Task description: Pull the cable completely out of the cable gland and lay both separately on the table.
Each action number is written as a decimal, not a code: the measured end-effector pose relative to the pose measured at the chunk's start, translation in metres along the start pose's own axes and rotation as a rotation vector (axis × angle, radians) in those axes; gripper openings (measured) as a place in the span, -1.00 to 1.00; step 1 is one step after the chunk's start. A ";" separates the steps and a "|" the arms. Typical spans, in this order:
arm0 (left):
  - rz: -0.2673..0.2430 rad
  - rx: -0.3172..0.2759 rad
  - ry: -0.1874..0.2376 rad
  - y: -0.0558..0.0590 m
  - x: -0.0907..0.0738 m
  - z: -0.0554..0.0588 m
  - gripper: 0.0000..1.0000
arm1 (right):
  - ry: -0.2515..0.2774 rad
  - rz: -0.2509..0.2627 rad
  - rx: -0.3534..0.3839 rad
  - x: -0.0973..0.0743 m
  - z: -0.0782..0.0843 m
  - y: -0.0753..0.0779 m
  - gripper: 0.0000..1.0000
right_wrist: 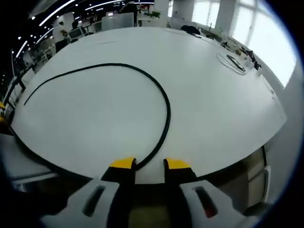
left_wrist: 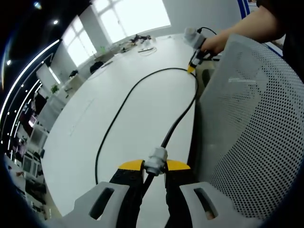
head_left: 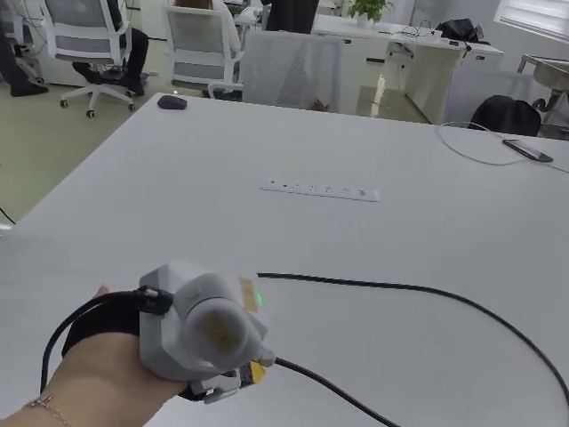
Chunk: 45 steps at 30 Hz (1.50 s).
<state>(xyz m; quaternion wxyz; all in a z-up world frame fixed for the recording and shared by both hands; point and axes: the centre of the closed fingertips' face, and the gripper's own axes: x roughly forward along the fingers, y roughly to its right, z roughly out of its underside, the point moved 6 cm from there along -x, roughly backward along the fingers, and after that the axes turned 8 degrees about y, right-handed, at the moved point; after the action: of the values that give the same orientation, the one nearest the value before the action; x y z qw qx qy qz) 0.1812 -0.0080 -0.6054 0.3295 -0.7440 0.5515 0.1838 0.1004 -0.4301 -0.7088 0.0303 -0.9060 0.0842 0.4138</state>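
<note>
left gripper [left_wrist: 154,168] pinches cable gland [left_wrist: 156,158] | right gripper [right_wrist: 150,164] on cable [right_wrist: 166,108], grip unclear

Hand-held gripper [head_left: 254,372], black cable [head_left: 427,290] across table [head_left: 267,142]

white right gripper [right_wrist: 147,164], yellow-tipped black jaws

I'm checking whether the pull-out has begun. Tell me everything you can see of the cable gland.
The cable gland is a small, light grey fitting that looks like plastic, with a wider collar and a narrower neck. It sits clamped between the yellow-tipped jaws of the left gripper, near the edge of the white table. The black cable is threaded through it, leaves its far end and runs on across the table. Threads or markings are too small to tell.
</note>
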 end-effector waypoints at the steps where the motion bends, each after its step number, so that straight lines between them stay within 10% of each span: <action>1: 0.001 0.000 0.000 0.000 0.000 0.000 -0.66 | 0.010 0.005 0.024 0.001 -0.003 0.001 -0.57; 11: 0.008 -0.001 -0.010 0.002 0.001 0.002 -0.66 | 0.011 -0.026 -0.044 0.033 -0.040 -0.007 -0.83; 16: 0.021 0.007 -0.021 0.005 0.002 0.004 -0.66 | 0.095 -0.111 -0.164 0.060 -0.083 -0.040 -0.86; 25: 0.021 -0.002 -0.030 0.004 0.002 0.006 -0.65 | 0.157 -0.419 -0.314 0.081 -0.127 -0.130 -0.88; 29: 0.019 -0.002 -0.030 0.004 0.001 0.006 -0.65 | 0.152 -0.486 -0.390 0.078 -0.132 -0.154 -0.86; 35: 0.014 -0.003 -0.024 0.003 0.001 0.005 -0.65 | 0.147 -0.457 -0.443 0.061 -0.135 -0.158 -0.39; 45: 0.006 -0.004 -0.003 0.002 0.000 0.001 -0.66 | 0.253 -0.516 -0.545 -0.008 -0.148 -0.186 -0.37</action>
<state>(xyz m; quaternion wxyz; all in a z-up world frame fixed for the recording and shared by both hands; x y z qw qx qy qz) 0.1798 -0.0074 -0.6066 0.3284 -0.7428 0.5526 0.1871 0.2378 -0.2649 -0.6085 -0.1191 -0.9160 -0.2560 0.2850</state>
